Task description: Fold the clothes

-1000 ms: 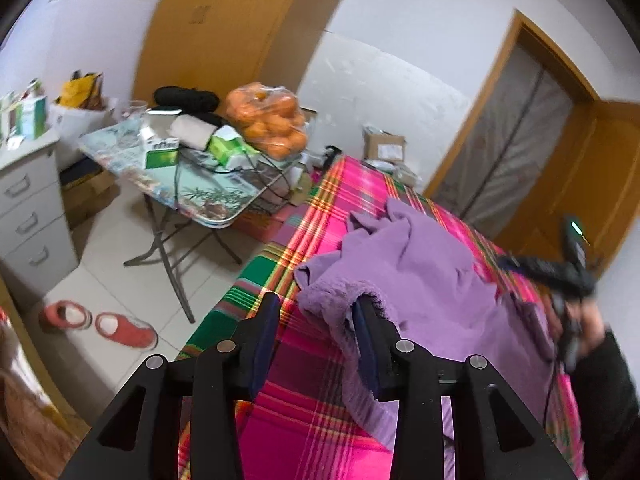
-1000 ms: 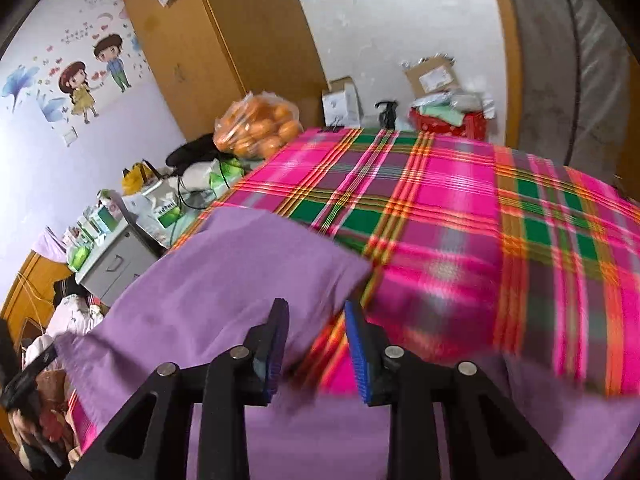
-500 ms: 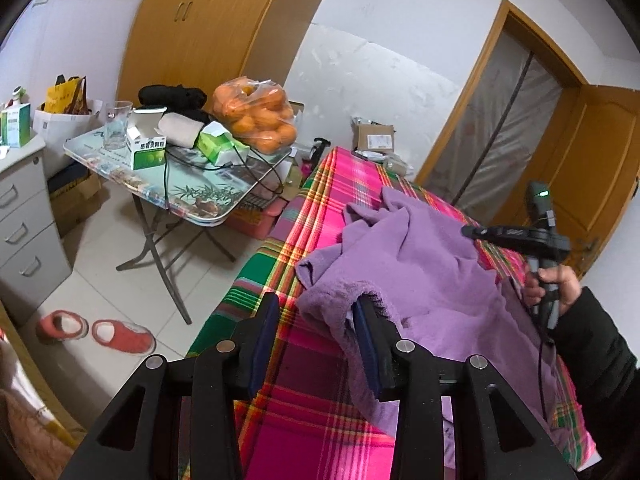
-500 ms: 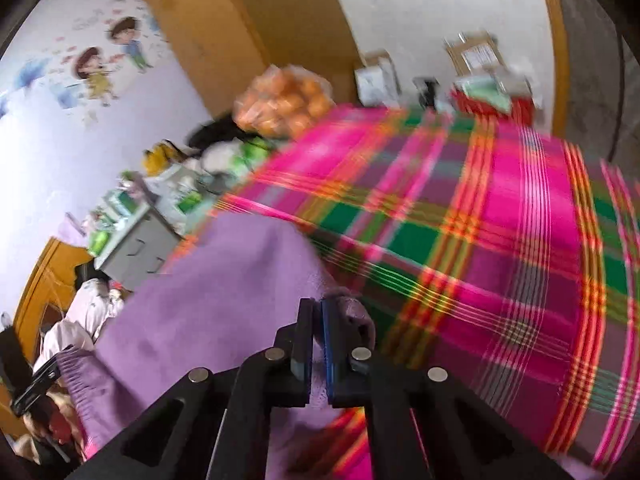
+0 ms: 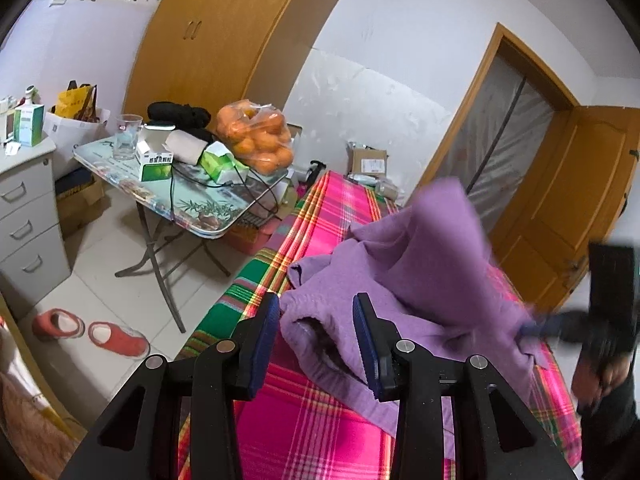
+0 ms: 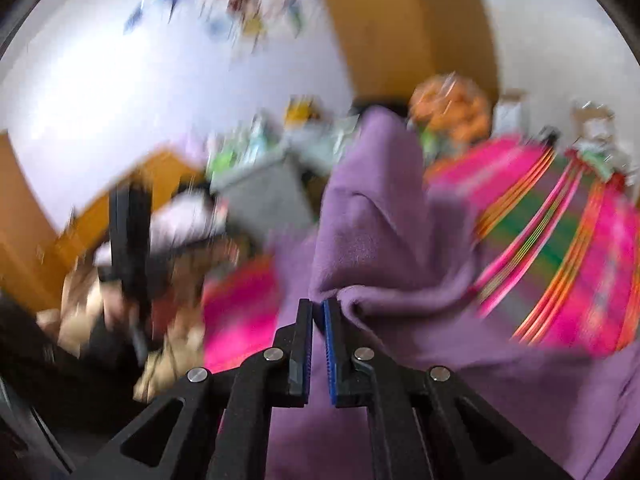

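Observation:
A purple fleece garment (image 5: 420,280) lies rumpled on the bed's pink and green plaid sheet (image 5: 312,420). My left gripper (image 5: 316,308) is open low over the bed's left edge. The garment's rolled hem sits between its fingers and rests against the right one. My right gripper (image 6: 317,308) pinches a fold of the garment (image 6: 372,240), and its jaws are easing open with the cloth still between the pads. The fold stands up in a tall peak. In the left wrist view the right gripper (image 5: 528,326) is a dark blur at the right, held by a hand (image 5: 600,372).
A folding table (image 5: 192,208) left of the bed carries a bag of oranges (image 5: 256,140), boxes and a glass. A grey drawer unit (image 5: 28,216) and red slippers (image 5: 116,338) stand on the floor. A wooden door (image 5: 568,200) is at the right.
The right gripper closed on the garment's edge, then swung fast across the bed, pulling the cloth up into a peak. The left gripper drifted slightly and stayed open.

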